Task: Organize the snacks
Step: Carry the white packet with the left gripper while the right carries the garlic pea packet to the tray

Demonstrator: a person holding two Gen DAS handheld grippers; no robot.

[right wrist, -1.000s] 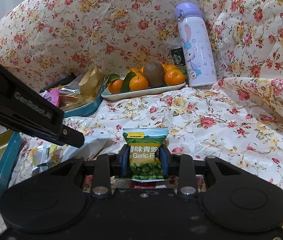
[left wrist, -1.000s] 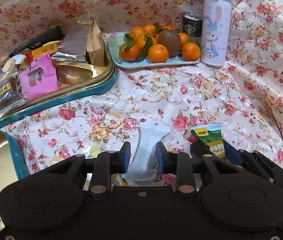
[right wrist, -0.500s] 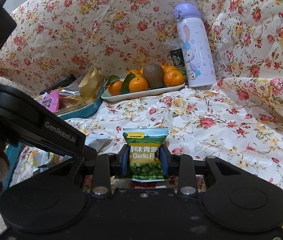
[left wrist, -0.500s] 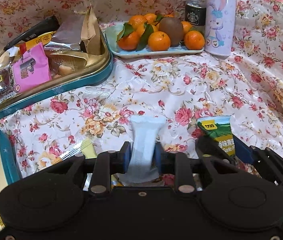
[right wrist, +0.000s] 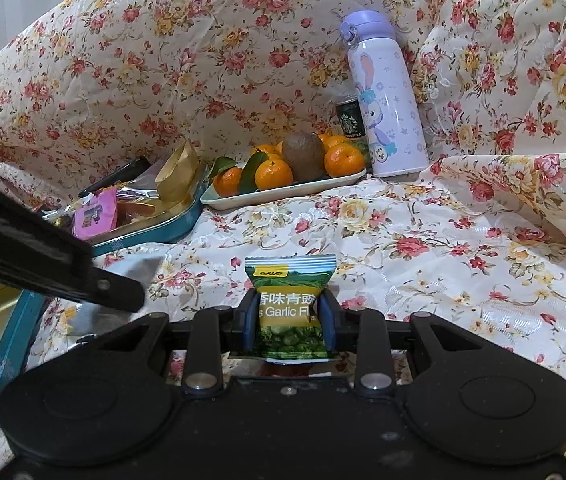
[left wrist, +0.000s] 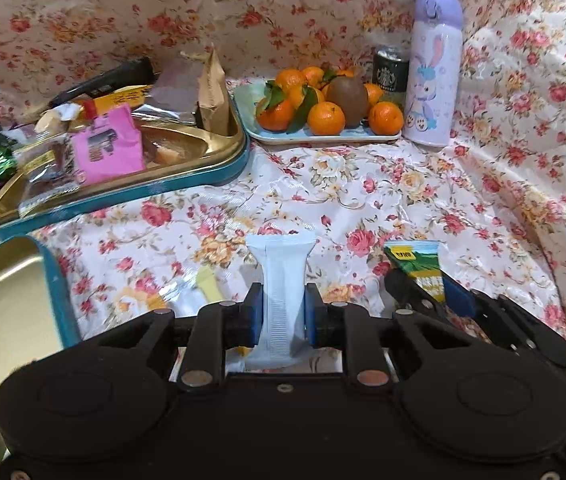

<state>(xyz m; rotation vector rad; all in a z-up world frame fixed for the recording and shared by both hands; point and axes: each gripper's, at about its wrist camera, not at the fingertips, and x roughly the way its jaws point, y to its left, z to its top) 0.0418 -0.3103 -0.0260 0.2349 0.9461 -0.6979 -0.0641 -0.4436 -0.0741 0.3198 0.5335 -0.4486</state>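
We are seeing the left claw (left wrist: pixel 279 314) clamping tight on a white snack packet (left wrist: pixel 281 280), which is standing upright between its pads above the floral cloth (left wrist: pixel 363 184). The right claw (right wrist: pixel 288 318) is pinching shut on a green garlic pea packet (right wrist: pixel 289 300), just beside the left one. Behind, a teal tin (left wrist: pixel 203 172) is holding mixed snacks, next to a tray of tangerines (left wrist: pixel 325 118) and a purple bottle (left wrist: pixel 433 68).
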